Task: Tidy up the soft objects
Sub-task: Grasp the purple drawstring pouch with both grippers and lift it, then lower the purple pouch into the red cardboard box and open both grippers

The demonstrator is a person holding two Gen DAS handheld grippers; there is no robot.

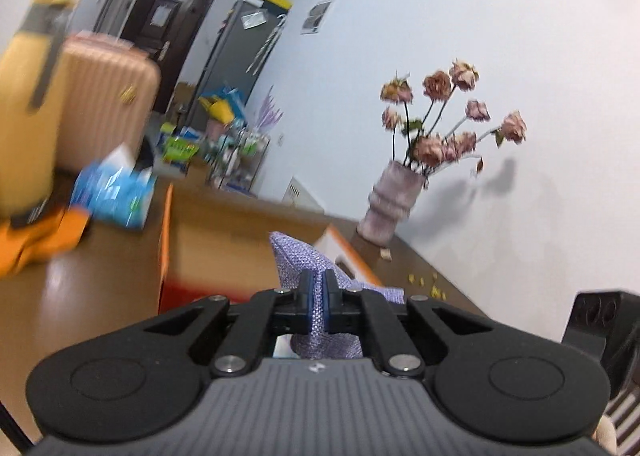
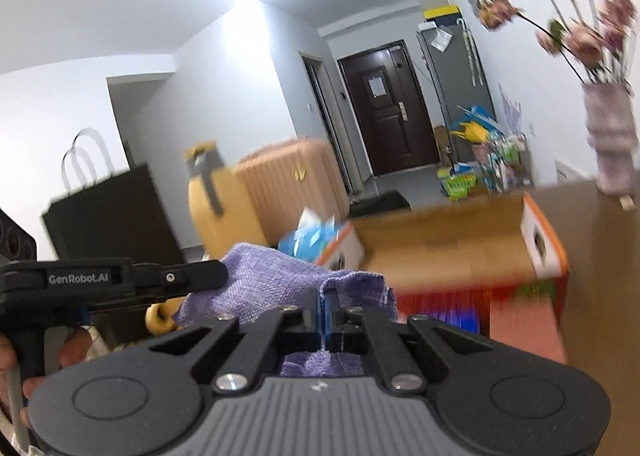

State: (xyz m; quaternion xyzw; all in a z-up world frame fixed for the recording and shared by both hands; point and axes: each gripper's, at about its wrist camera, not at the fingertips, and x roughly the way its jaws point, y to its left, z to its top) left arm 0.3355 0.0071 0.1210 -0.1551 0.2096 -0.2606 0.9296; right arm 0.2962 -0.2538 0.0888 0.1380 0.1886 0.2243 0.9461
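both grippers are pinching one purple woven cloth (image 2: 276,284) aloft near the open cardboard box (image 2: 440,252): left gripper (image 1: 319,292) and right gripper (image 2: 326,314) jaws are clamping folded edges. light and limp, it is likely best held by its edges.

both my grippers clamped tight, held up side by side

my left gripper (image 1: 319,296) and right gripper (image 2: 325,310) each pinch a fold of purple cloth (image 2: 272,288) between closed jaws.
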